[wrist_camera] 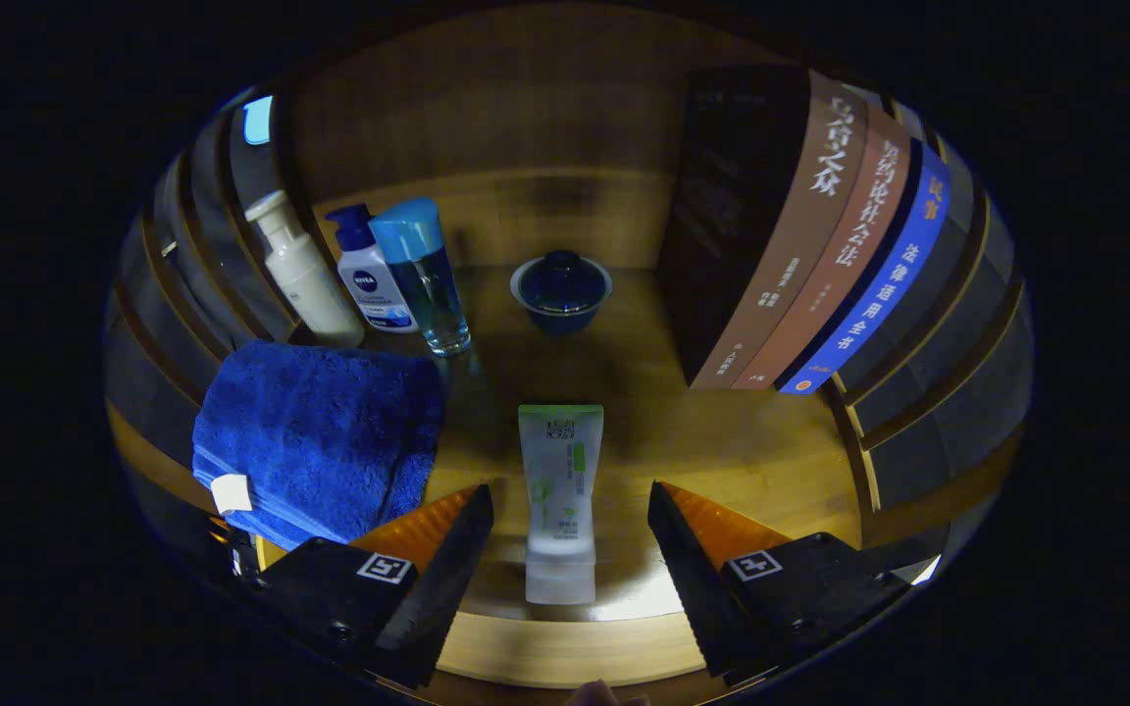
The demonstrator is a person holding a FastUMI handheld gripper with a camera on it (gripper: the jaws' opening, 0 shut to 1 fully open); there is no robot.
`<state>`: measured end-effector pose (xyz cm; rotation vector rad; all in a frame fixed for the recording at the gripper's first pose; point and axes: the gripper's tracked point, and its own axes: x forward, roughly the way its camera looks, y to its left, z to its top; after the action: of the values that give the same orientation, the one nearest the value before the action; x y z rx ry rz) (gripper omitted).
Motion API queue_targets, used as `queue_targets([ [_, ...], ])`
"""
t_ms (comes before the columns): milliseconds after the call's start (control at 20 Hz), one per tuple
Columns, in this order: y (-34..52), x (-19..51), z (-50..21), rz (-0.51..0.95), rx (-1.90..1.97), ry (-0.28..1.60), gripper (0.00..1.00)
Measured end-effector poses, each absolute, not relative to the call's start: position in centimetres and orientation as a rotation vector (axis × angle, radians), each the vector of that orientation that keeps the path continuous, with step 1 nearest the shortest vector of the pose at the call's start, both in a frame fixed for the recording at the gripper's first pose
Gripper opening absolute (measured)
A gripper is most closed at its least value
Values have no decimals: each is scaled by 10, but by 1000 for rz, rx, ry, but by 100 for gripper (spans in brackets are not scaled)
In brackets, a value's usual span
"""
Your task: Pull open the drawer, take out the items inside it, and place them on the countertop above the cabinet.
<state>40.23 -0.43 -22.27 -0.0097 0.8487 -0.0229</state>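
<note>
The tube (560, 490) stands upright at the bench's (722, 441) front edge (set down, I'd judge); the hand-held gripper (570, 549) flanks it, fingers apart; drawer's remaining contents unknowable.

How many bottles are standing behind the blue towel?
3. The cream pump bottle is farthest out, the white bottle with blue pump is in the middle, and the clear blue-capped bottle is nearest the lidded bowl. The towel may hide others. The tongs are open.

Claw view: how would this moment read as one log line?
claw: open, straddling tube | tube: lying on countertop, untouched | towel: beside
</note>
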Motion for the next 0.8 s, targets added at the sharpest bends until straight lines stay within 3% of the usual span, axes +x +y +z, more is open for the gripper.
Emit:
queue_targets([
  [100,4,391,-207,9,-10,784,100],
  [800,44,218,-97,57,-43,202,99],
])
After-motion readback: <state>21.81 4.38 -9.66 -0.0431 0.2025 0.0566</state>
